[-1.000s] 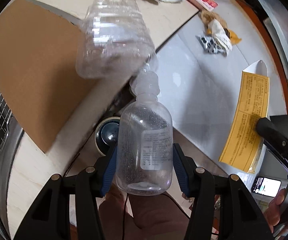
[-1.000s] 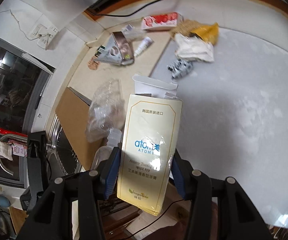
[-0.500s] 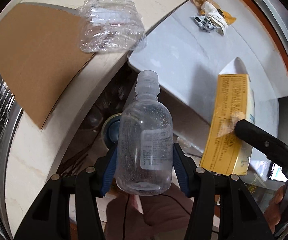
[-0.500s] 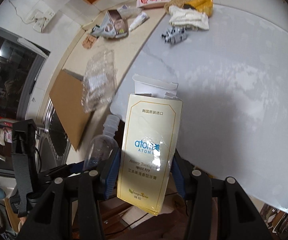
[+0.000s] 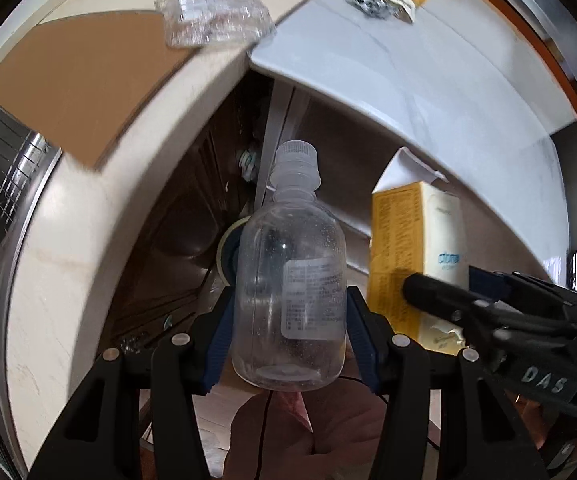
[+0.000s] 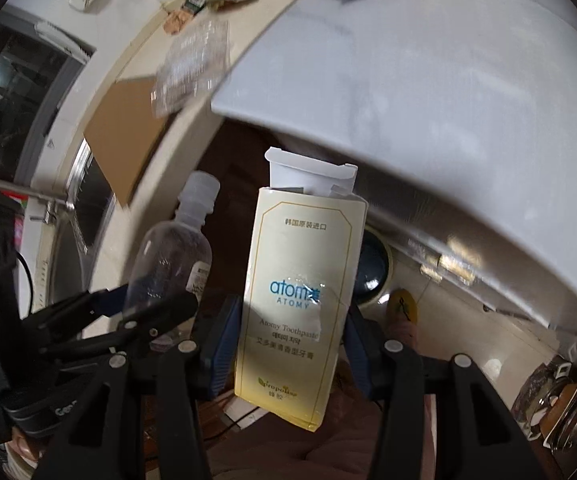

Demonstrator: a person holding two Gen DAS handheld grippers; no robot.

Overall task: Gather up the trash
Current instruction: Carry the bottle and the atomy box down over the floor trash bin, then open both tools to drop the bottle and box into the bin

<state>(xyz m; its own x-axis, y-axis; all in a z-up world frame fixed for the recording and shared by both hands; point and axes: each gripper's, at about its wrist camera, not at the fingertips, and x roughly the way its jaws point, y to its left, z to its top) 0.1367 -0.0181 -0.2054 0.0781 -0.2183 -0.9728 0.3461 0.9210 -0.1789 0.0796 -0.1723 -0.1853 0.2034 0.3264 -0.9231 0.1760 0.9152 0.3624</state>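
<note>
Both grippers dropped below table (image 5: pixel 408 80) edge | left gripper (image 5: pixel 288 330) clamps clear plastic bottle (image 5: pixel 290 280) | right gripper (image 6: pixel 288 346) clamps pale-yellow toothpaste carton (image 6: pixel 300 292)

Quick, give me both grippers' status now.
Left gripper: shut on the clear plastic bottle.
Right gripper: shut on the toothpaste box.
</note>
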